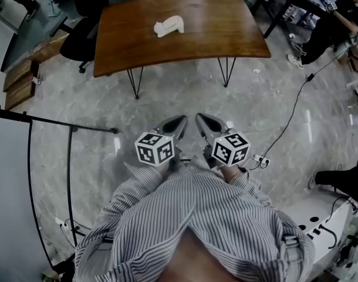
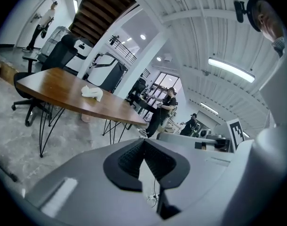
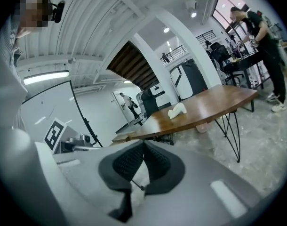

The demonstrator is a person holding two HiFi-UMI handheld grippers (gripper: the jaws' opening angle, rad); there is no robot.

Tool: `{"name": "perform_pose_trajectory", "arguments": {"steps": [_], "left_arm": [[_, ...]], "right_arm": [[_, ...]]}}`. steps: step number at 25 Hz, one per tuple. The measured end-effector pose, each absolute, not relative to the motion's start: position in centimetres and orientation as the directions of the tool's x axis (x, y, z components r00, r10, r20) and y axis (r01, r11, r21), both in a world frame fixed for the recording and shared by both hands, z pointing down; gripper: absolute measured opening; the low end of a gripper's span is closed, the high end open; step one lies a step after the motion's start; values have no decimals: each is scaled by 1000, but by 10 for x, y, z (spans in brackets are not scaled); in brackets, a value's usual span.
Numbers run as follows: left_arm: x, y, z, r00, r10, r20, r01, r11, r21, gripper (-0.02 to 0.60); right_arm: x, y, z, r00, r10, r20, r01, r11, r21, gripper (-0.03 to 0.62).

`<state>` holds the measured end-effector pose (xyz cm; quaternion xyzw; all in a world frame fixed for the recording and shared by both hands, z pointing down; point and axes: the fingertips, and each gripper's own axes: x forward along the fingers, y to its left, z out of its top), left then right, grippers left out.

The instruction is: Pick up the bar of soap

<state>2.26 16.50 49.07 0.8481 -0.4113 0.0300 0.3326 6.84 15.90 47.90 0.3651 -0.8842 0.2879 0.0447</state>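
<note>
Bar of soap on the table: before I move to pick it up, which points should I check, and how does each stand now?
1. Bar of soap visible: ok, it lies on the wooden table.
2. Tabletop around it free: ok, nothing else lies there.
3. Left gripper empty: ok, fingers together on nothing.
4. Right gripper empty: ok, the same.
5. Fingers open for grasping: not ok, both shut.
6. Soap near enough: not ok, bare floor separates the grippers from the table.
</note>
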Motion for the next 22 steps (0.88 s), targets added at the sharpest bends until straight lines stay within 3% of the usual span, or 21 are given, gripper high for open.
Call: {"name": "perform_pose_trajectory", "arguments": {"steps": [16,22], "left_arm": [[-47,-102,465,721,-639,269,-677,-566,471,3],[-62,-175,471,730,-613,303,-678,-592,436,3]], "right_arm": [[6,-109,462,-664,-705,250,-734,550,-400,2],[-4,-166,464,-641,-717,273,-756,528,-387,2]]}}
